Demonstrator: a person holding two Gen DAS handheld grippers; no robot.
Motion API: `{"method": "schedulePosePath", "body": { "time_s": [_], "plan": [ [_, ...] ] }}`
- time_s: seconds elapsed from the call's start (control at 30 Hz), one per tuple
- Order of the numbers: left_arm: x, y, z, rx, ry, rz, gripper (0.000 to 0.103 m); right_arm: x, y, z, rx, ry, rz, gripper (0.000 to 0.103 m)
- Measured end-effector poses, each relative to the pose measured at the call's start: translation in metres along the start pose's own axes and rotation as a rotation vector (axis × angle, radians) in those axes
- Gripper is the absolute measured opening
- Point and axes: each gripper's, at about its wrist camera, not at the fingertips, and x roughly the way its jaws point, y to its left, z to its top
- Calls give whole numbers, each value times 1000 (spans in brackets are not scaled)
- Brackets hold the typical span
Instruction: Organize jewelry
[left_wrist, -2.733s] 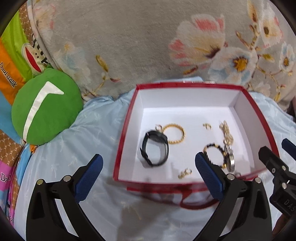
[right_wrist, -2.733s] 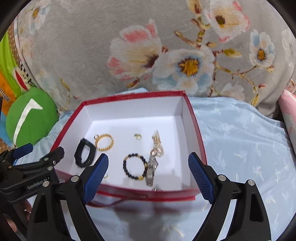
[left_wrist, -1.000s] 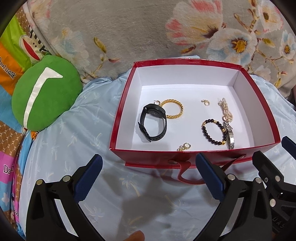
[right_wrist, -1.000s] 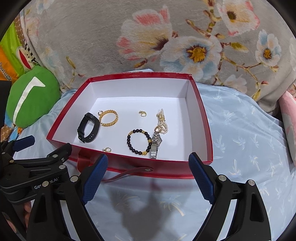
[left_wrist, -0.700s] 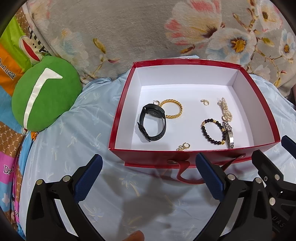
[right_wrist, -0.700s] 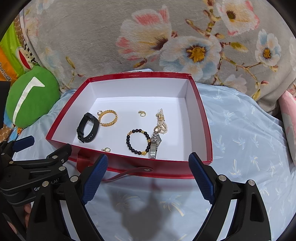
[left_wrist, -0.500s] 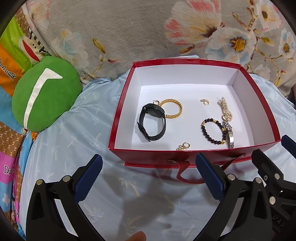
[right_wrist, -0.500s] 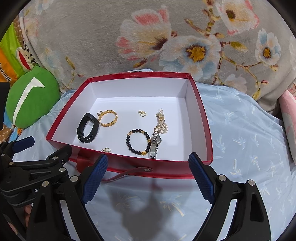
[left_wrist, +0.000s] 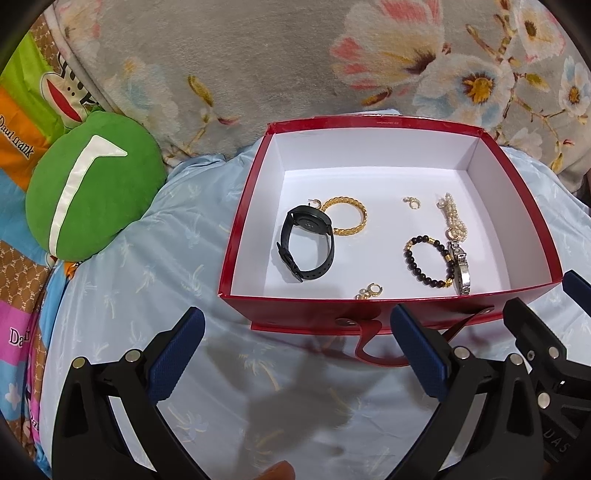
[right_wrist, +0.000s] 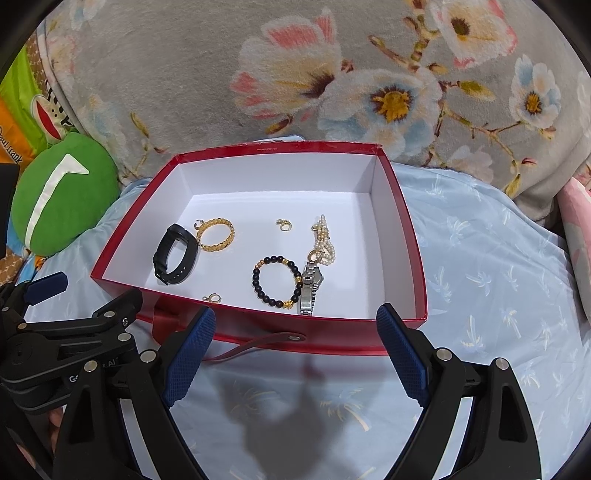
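**Hovering short of the red box**

Hovering short of the box (left_wrist: 413, 317), the left gripper (left_wrist: 295, 354) and right gripper (right_wrist: 295, 350) both stood wide and empty above the blue sheet (right_wrist: 491, 280). The jewelry lay loose on the box's white floor. A black band (left_wrist: 308, 247) sat left of centre, just touching a gold chain bracelet (left_wrist: 349, 219). A bead bracelet (right_wrist: 276, 281) lay right of centre against a steel watch (right_wrist: 310, 288), with a pearl strand (right_wrist: 324, 243) running back from it. Small hoop earrings (right_wrist: 212, 297) lay near the front wall, and a ring-like piece (right_wrist: 283, 224) farther back.

Everything looked light. The band seemed soft and springy, probably best pinched across its strap. The chain and pearls would likely sag and slip, so a grip mid-length seemed safest. The earrings looked hardest to pinch. The watch's long axis ran front to back, its strap toward the front wall; the band's loop stretched diagonally, its face toward the rear.
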Motion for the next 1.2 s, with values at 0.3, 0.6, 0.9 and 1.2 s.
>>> {"method": "schedulePosePath", "body": {
  "time_s": [0.3,0.6,0.9,1.2],
  "plan": [
    [0,1,0,-4,-2,4,98,0,1,0,2,0,1,86],
    [0,1,0,-2,-3,5,98,1,1,-1,2,-2,1,86],
    [-3,0,-1,2,-12,24,98,1,1,-1,2,-2,1,86],
    [-1,1,-1,0,-4,20,98,1,3,-1,0,0,1,87]
  ]
}}
